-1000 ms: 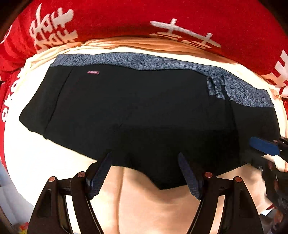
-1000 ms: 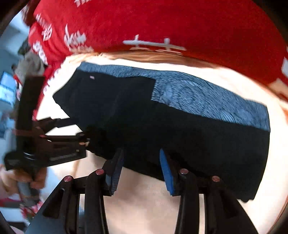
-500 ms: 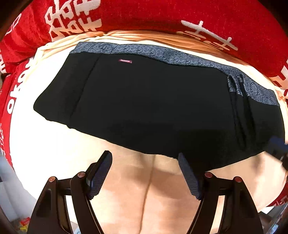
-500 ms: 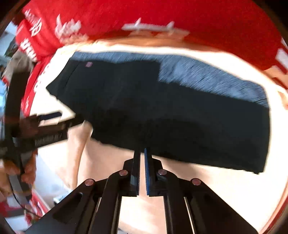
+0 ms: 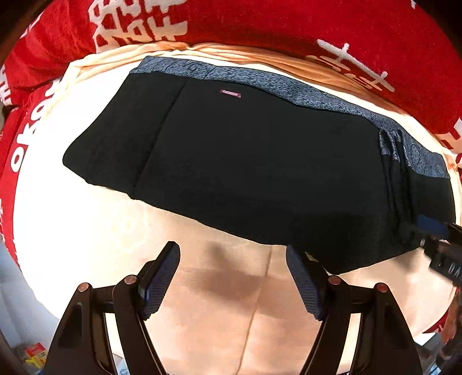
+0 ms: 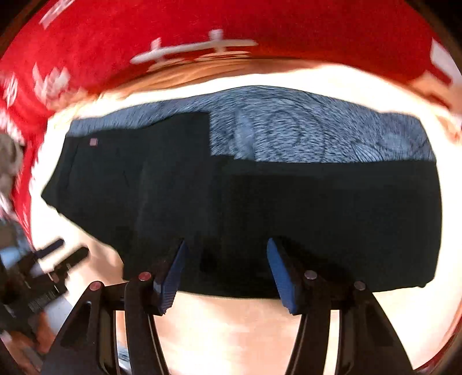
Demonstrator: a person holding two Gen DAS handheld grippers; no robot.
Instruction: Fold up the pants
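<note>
Black pants (image 5: 260,161) lie folded flat on a cream sheet (image 5: 86,230), with a blue-grey patterned waistband (image 5: 288,86) along the far edge. My left gripper (image 5: 232,259) stands open over bare sheet, just short of the pants' near edge, and holds nothing. In the right wrist view the pants (image 6: 317,207) fill the middle. My right gripper (image 6: 226,255) hangs over their near hem. Its jaws are opening, the cloth lies under the tips, and the pads do not press on it. Each gripper shows at the edge of the other's view: right gripper (image 5: 433,228), left gripper (image 6: 57,253).
A red blanket with white characters (image 5: 260,26) wraps around the far side and left of the sheet. A drawstring (image 5: 389,150) lies on the pants' right part. A person's hand (image 6: 17,340) holds the left gripper. Small clutter (image 5: 31,353) sits below the sheet's left edge.
My left gripper has slid back off the pants' near edge onto bare sheet. The right gripper's jaws closed almost fully, then spread again, and it has sunk toward the near hem.
</note>
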